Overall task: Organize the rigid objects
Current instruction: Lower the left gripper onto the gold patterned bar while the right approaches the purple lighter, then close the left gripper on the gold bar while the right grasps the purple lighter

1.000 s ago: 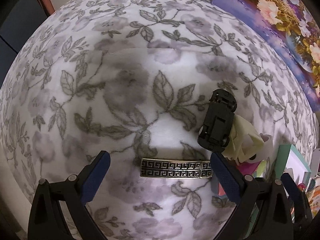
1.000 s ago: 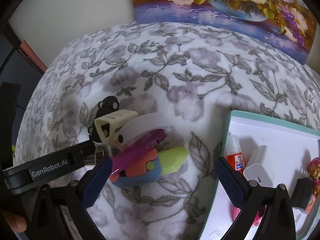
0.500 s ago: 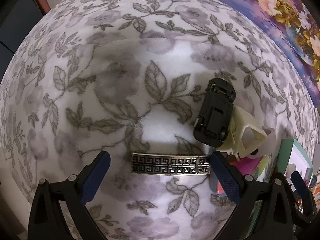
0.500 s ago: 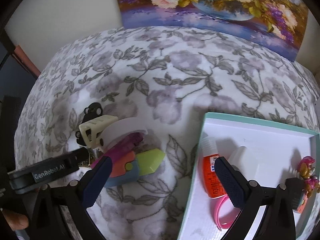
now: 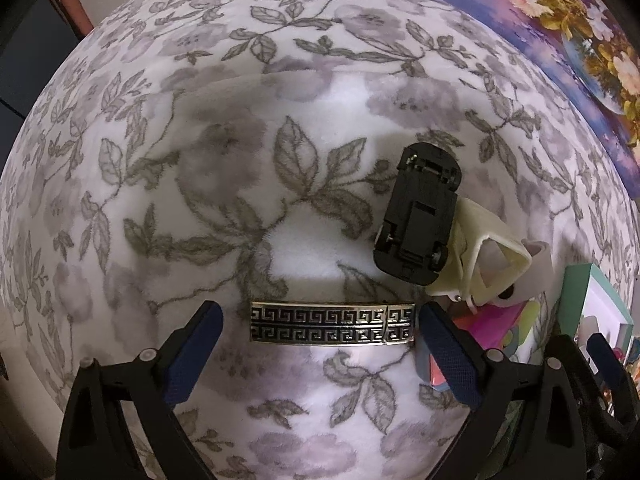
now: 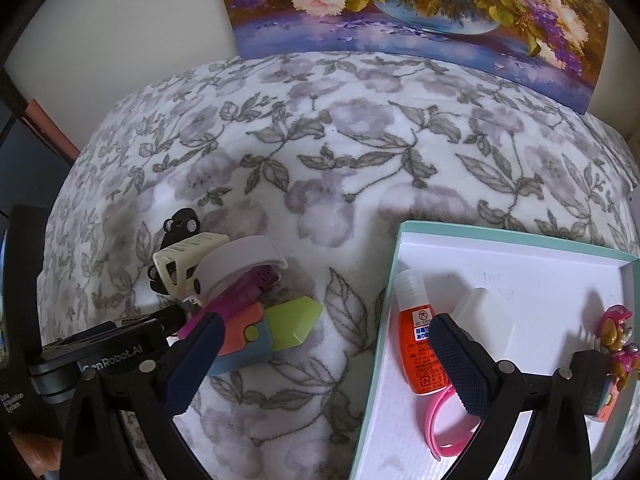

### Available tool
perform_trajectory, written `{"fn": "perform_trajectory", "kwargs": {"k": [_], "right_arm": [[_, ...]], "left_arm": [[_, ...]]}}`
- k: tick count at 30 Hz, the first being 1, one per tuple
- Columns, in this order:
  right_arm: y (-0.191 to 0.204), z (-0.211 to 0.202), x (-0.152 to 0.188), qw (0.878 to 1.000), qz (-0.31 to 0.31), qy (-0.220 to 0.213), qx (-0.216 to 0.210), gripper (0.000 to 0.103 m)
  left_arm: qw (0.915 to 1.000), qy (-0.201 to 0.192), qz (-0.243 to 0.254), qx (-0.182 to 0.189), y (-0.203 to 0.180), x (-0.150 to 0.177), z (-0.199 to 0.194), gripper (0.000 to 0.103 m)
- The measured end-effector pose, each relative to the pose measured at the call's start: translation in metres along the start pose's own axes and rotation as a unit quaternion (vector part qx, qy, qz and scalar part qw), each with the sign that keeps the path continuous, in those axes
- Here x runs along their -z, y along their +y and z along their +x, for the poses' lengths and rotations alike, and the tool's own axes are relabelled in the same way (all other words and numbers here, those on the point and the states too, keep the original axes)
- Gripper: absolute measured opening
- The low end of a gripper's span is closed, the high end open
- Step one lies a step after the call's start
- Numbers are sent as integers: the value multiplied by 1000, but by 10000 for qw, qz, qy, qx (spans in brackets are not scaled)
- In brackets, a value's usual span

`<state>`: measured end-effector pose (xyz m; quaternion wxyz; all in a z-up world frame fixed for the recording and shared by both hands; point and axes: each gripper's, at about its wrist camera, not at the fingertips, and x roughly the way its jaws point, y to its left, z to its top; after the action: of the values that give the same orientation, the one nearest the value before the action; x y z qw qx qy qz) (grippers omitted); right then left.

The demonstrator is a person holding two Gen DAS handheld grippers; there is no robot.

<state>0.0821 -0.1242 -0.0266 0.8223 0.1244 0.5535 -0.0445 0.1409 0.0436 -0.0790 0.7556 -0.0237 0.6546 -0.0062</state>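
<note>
Two closing fingers of the left gripper are seen flanking the patterned metal bar, right pad nearly touching, left one apart.

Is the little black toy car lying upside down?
Yes, the black toy car shows its flat underside and wheels facing up on the floral cloth.

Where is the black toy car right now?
In the left wrist view, the black toy car lies upside down on the floral blanket, right of centre, against a cream toy.

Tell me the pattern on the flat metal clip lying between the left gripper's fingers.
The clip bears a silver Greek-key maze on black, clearest in the left wrist view.
</note>
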Motion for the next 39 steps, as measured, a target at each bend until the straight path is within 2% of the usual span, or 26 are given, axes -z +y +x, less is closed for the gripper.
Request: {"fn": "perform_trajectory", "kwargs": {"k": [2,3,6,13,20,26,30,39], "right_arm": [[0,0,0,10000,16,1,-5,103],[0,0,0,10000,16,1,-3,103],[-1,1,1,10000,40,9,-25,103],[2,0,0,9999,-44,-45,-100,103],[19,3,-2,9967,-631,-140,-485,103],[34,5,-1,9886,-1249,-198,-821,103],[42,8,0,9833,-1576,-192,-888,103],[42,18,-3,9787,-1748,-167,-1062,103]], "left_arm": [[10000,34,61,43,-4,1,1,83],[9999,53,106,70,-7,1,1,82],[9998,16,211,11,-12,2,0,82],[10000,-76,-21,50,-4,1,-5,82],[9992,-169,-356,106,11,9,-17,82],[9985,-297,-451,57,12,14,-29,82],[9975,-309,-626,74,13,15,-34,82],[9973,-340,-648,82,13,14,-39,82]]}}
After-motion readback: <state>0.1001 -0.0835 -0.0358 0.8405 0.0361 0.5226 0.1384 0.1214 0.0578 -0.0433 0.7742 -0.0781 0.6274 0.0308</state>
